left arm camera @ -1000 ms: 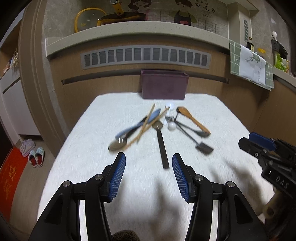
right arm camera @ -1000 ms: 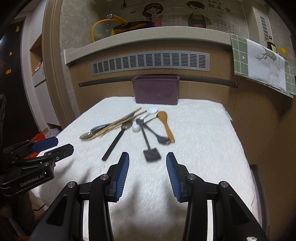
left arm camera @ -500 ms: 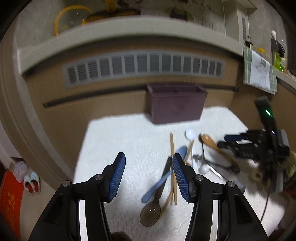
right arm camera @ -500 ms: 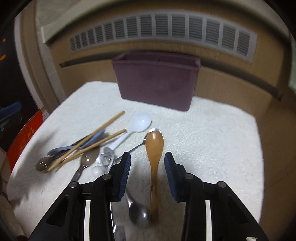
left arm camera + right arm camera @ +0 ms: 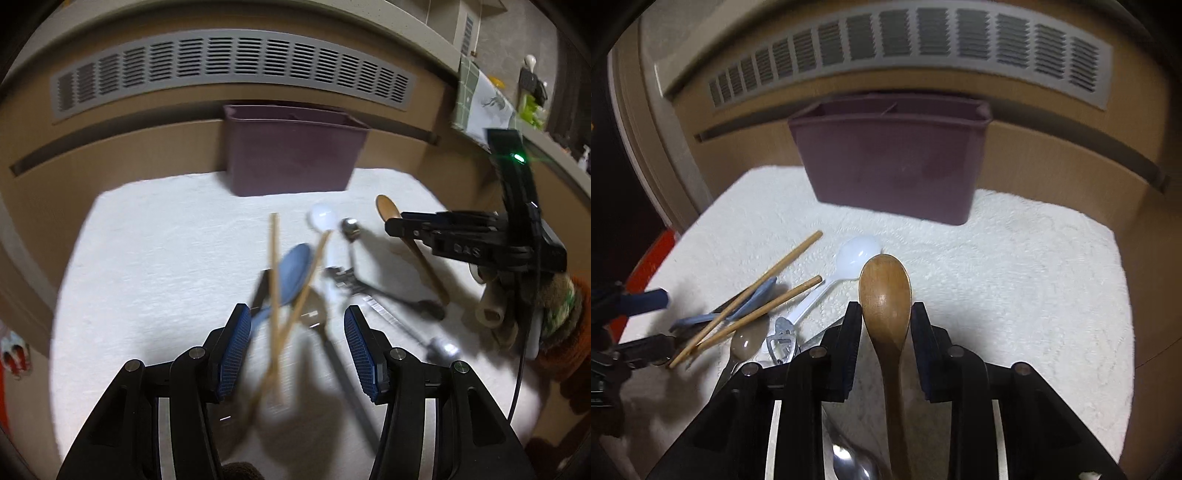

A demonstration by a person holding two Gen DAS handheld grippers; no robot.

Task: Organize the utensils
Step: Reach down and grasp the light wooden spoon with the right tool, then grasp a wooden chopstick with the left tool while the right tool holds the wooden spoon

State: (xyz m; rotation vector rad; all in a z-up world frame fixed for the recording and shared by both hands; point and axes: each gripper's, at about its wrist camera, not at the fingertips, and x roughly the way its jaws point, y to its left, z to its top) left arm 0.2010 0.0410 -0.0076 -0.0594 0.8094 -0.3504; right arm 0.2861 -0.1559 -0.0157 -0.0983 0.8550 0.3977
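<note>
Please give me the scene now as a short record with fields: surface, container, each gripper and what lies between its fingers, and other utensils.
surface: white towel
container: purple box at the far edge, upright, with a divider inside
right gripper: jaws just been closing, wooden spoon between them, pads not clearly pressing
left gripper: open, over the chopsticks and the blue spoon
other utensils: white spoon, metal spoon, lying on the towel
done so far: no utensil seen in the box

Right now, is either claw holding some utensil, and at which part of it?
The right claw has been closing around the wooden spoon at its bowl; firm contact cannot be told. The left claw is open, holding nothing.
</note>
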